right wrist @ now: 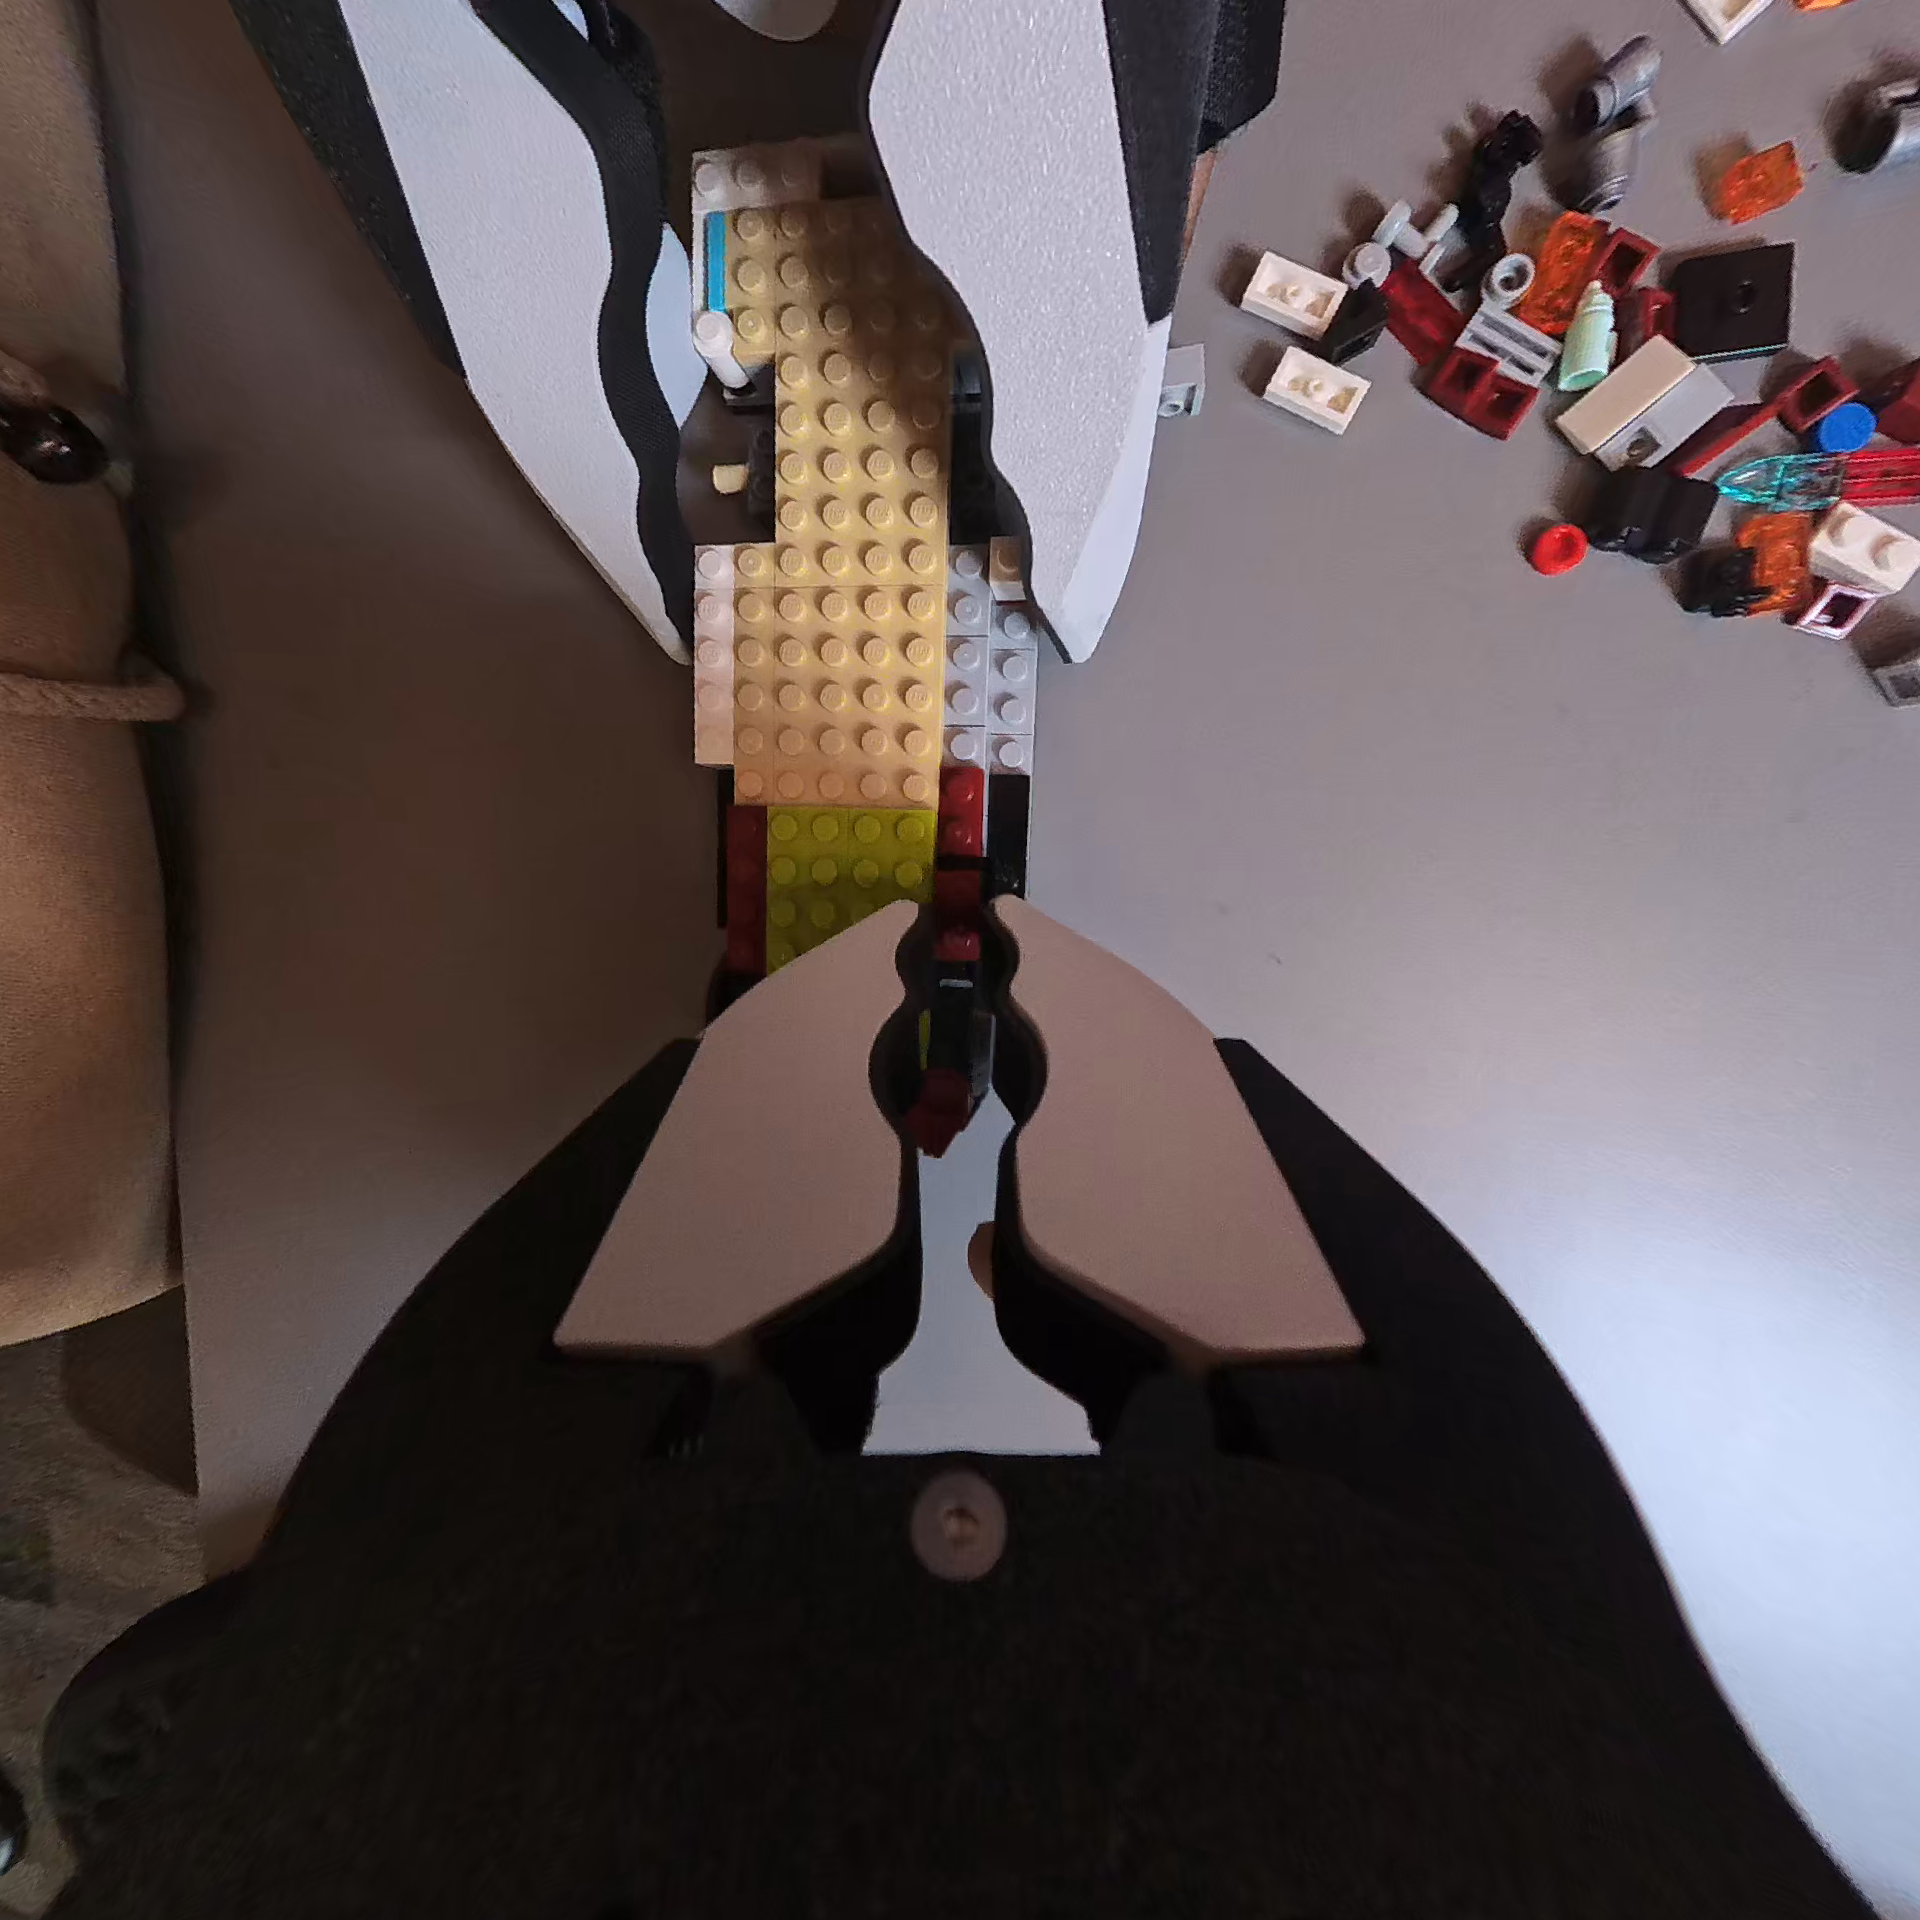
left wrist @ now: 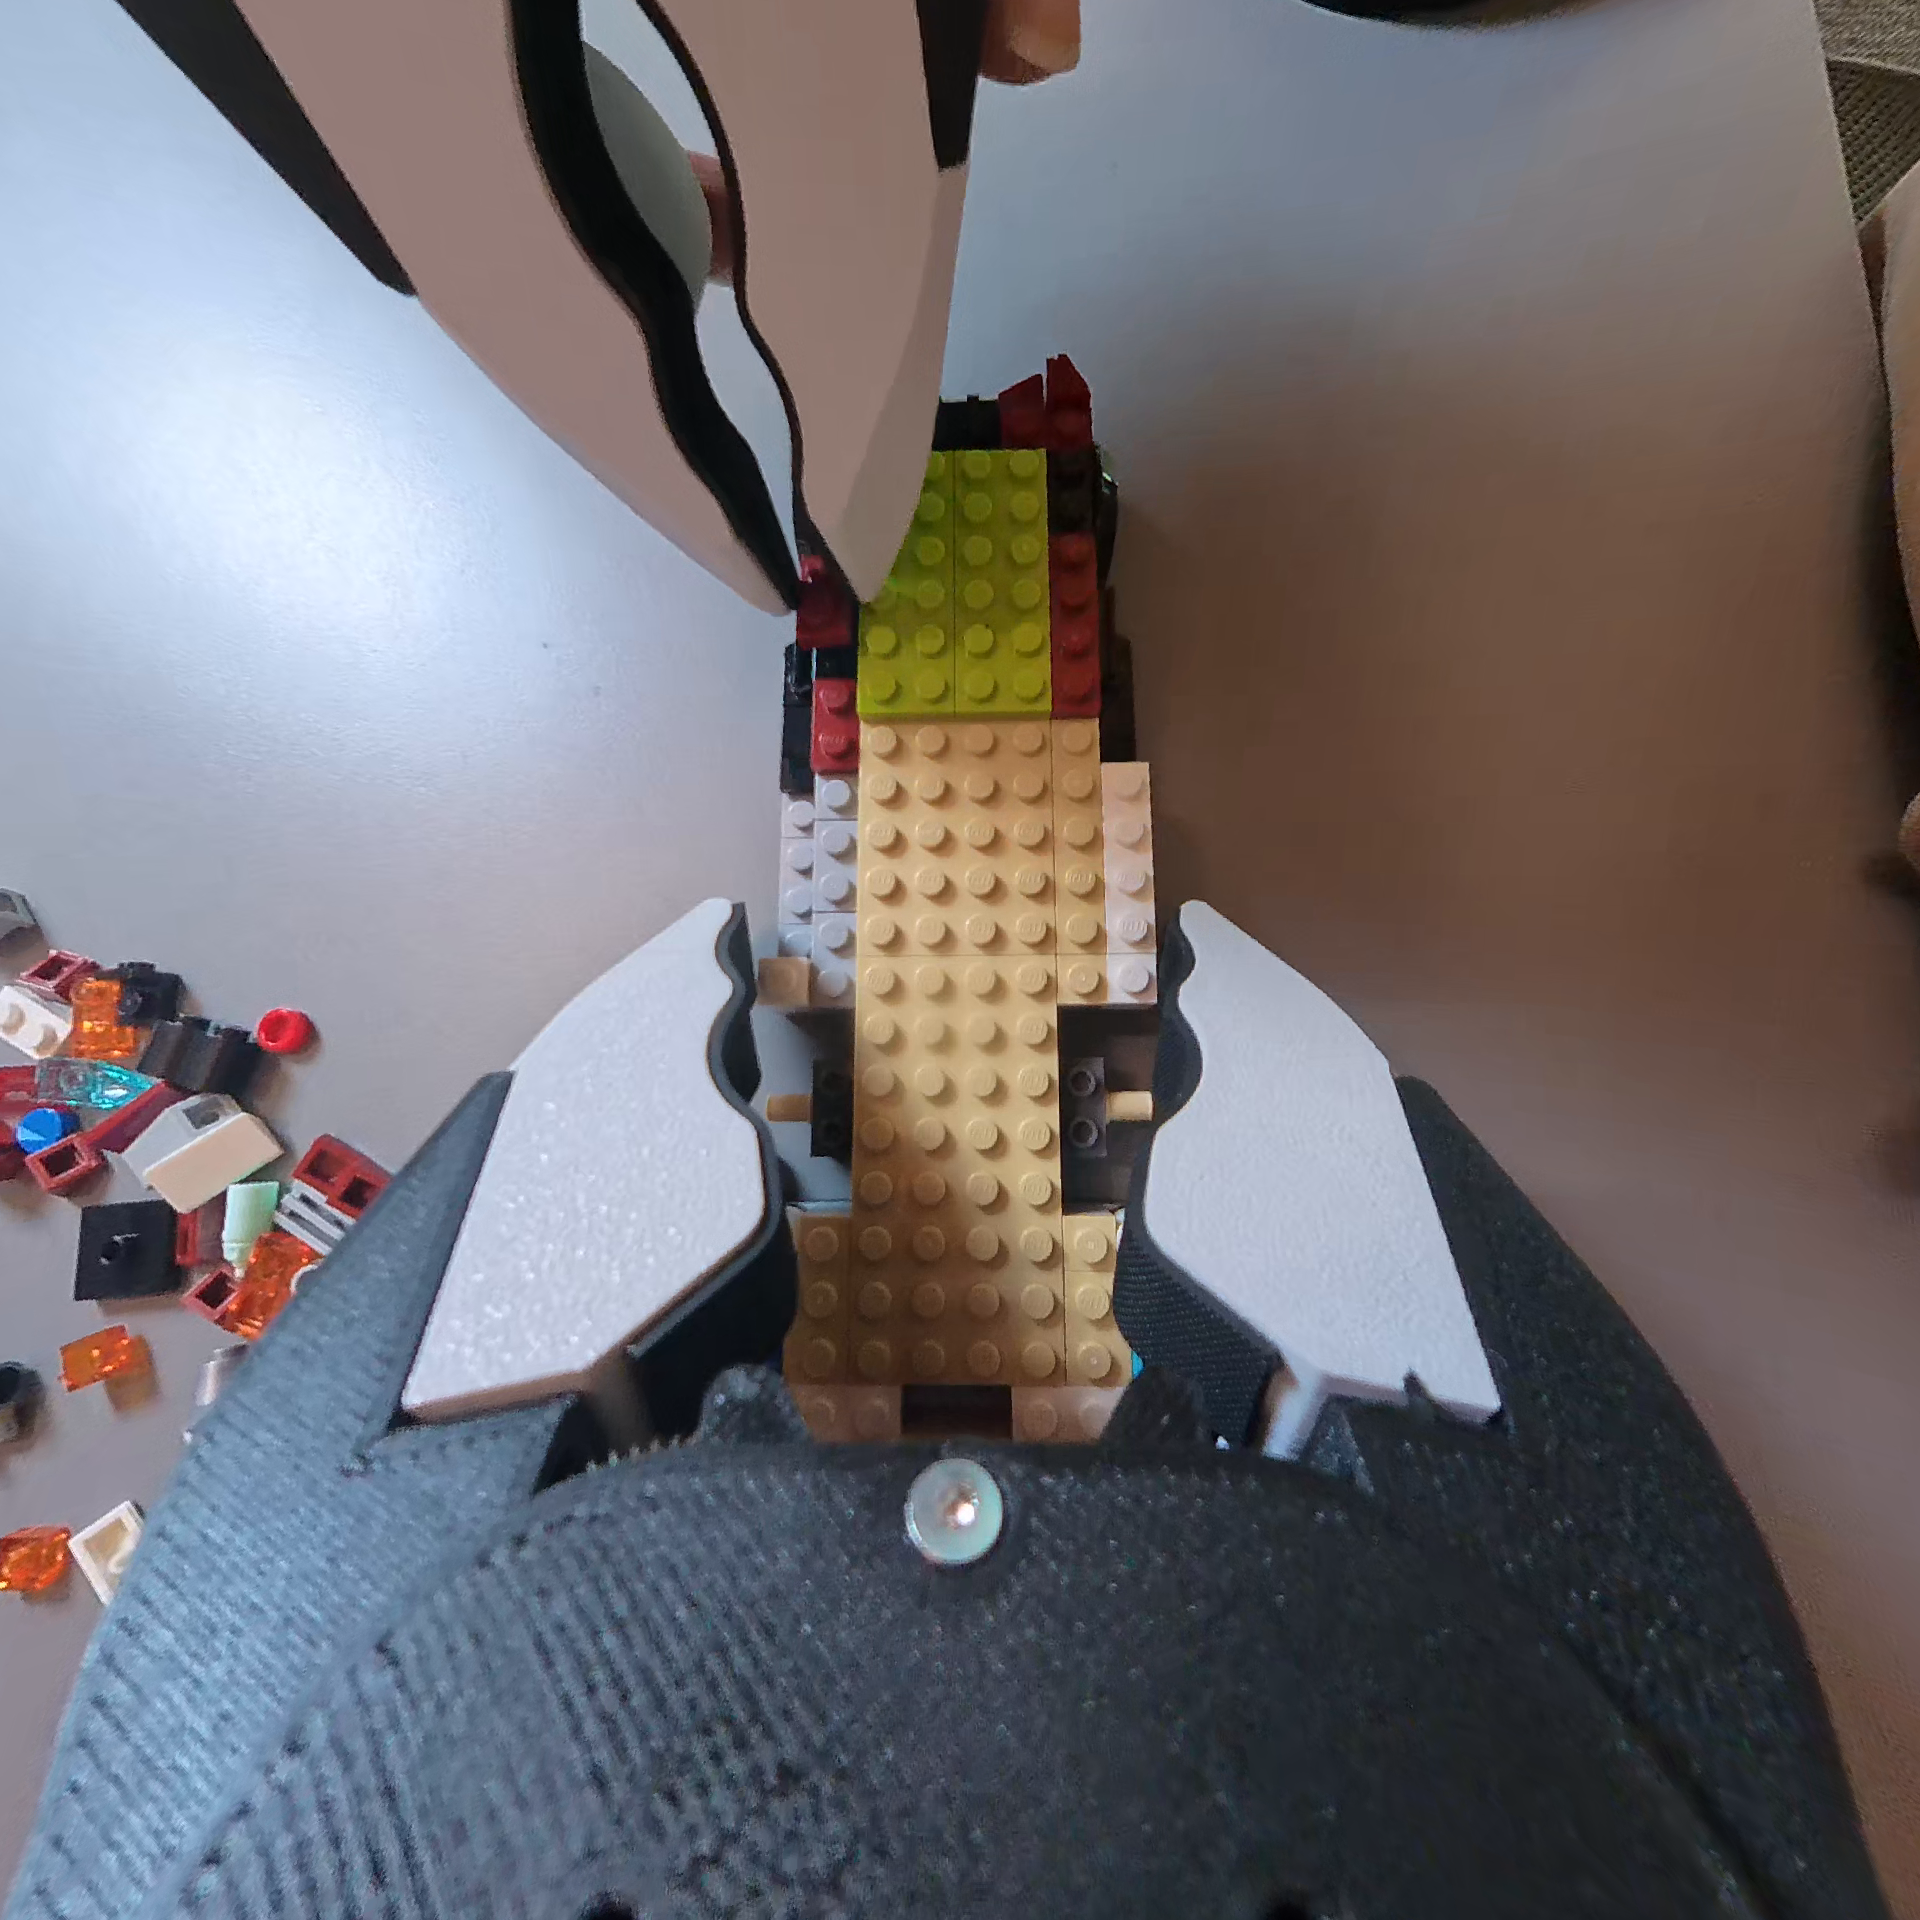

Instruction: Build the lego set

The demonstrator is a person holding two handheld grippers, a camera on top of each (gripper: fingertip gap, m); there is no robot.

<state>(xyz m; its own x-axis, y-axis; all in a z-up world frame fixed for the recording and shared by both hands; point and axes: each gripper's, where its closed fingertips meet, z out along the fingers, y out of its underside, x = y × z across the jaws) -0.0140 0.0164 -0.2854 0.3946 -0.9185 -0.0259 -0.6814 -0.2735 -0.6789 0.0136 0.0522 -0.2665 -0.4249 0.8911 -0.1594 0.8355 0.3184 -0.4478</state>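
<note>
Two grippers meet one brick model (left wrist: 971,935) on the counter (left wrist: 416,623). Left gripper (left wrist: 961,1023): jaws wide, straddling the tan-plated body, contact unclear. Right gripper (right wrist: 956,920): jaws closed on a dark red piece (right wrist: 957,940) at the model's edge beside the lime plate (left wrist: 961,592). Many loose bricks (right wrist: 1621,353) lie unattached nearby.

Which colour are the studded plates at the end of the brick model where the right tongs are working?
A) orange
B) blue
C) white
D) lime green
D: the lime green plates sit at the far end of the brick model, right beside the right tongs; the long middle run is tan.
</note>
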